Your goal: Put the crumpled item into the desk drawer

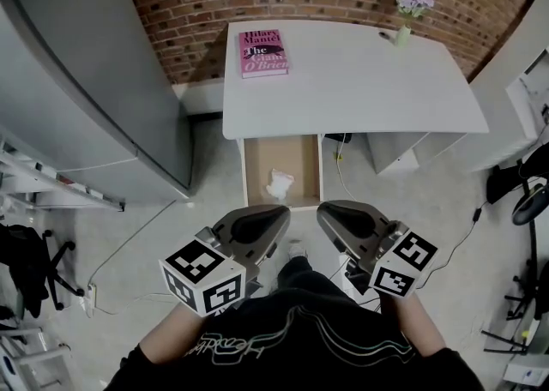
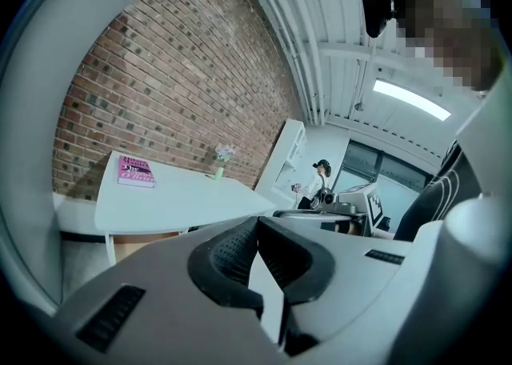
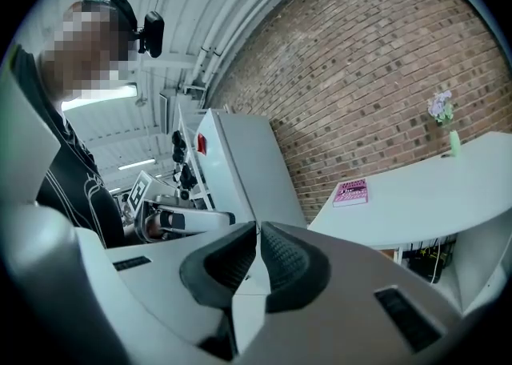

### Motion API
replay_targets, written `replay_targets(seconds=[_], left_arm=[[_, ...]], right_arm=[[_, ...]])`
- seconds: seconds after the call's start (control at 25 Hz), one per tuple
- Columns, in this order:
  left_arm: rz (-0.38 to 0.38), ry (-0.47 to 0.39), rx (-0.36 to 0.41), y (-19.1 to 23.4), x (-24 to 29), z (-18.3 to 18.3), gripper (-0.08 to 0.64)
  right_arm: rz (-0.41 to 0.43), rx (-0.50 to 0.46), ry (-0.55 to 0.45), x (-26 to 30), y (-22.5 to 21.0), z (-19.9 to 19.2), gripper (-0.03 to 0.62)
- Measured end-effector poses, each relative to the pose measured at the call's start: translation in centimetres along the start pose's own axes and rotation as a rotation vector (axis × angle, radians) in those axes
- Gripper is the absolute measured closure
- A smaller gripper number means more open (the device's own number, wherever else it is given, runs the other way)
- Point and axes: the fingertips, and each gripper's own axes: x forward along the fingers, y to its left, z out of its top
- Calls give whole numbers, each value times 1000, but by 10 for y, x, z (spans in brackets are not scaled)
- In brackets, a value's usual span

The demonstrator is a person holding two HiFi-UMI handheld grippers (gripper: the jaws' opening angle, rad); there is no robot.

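Note:
A crumpled white item (image 1: 279,183) lies inside the open desk drawer (image 1: 256,166), which is pulled out from under the front of the white desk (image 1: 360,89). My left gripper (image 1: 279,213) is held low, just in front of the drawer, its jaws shut with nothing between them. Beside it my right gripper (image 1: 327,209) is also shut and empty. In the left gripper view the left gripper (image 2: 256,221) has its pads pressed together, and the right gripper view shows the right gripper (image 3: 258,229) the same way. Both point up and away from the drawer.
A pink book (image 1: 262,52) lies on the desk's far left. A small vase of flowers (image 1: 403,31) stands at its back right. A tall grey cabinet (image 1: 86,81) stands left of the desk. Cables (image 1: 339,166) run on the floor to the right of the drawer.

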Motion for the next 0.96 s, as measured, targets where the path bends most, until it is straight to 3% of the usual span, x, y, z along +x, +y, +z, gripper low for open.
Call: replay_targets(seconds=[0.96], left_arm=[[33,64,-40,15,30,-29,538]], right_arm=[[-19,47,12,-5,-31,-16,541]])
